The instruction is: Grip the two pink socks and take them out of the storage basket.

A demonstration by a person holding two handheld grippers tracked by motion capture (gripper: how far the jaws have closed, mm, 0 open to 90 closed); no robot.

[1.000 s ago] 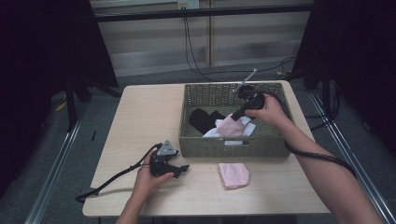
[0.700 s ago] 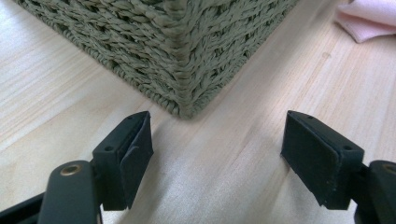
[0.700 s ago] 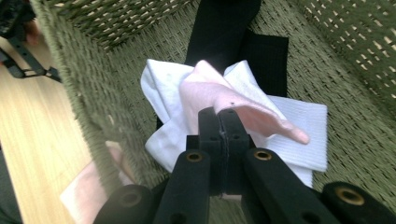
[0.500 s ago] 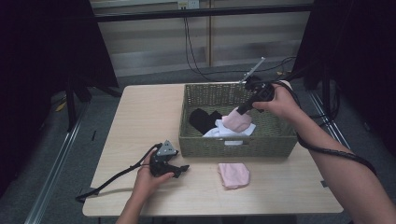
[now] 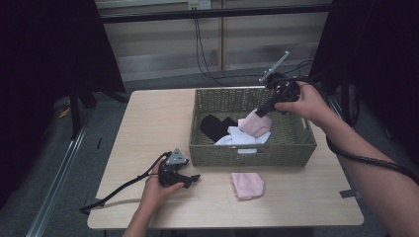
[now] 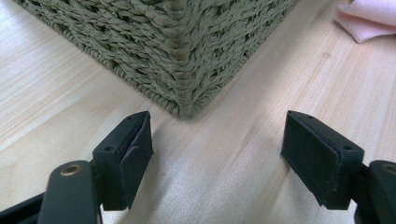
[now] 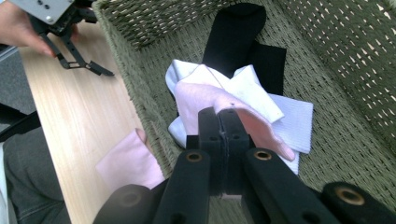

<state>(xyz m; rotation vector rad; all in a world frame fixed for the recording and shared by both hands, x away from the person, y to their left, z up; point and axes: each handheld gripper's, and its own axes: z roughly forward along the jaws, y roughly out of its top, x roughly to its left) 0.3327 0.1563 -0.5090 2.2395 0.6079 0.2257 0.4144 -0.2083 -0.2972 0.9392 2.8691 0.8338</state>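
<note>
My right gripper [image 5: 262,111] hovers over the woven green basket [image 5: 301,143], shut on a pink sock [image 5: 253,124] that hangs from its jaws. In the right gripper view the jaws [image 7: 223,114] pinch the pink sock [image 7: 205,100] above a white cloth [image 7: 289,112] and a black sock [image 7: 238,32] lying in the basket [image 7: 350,56]. A second pink sock [image 5: 248,184] lies on the table in front of the basket. My left gripper [image 5: 190,178] rests on the table near the basket's front left corner [image 6: 187,46], jaws [image 6: 217,154] wide open and empty.
The wooden table [image 5: 148,123] has bare room left of the basket. A black cable [image 5: 118,190] trails from the left gripper toward the table's front left edge. Dark stands and curtains flank the table.
My right gripper has risen from inside the basket, lifting the pink sock off the white cloth. The left gripper has stayed put.
</note>
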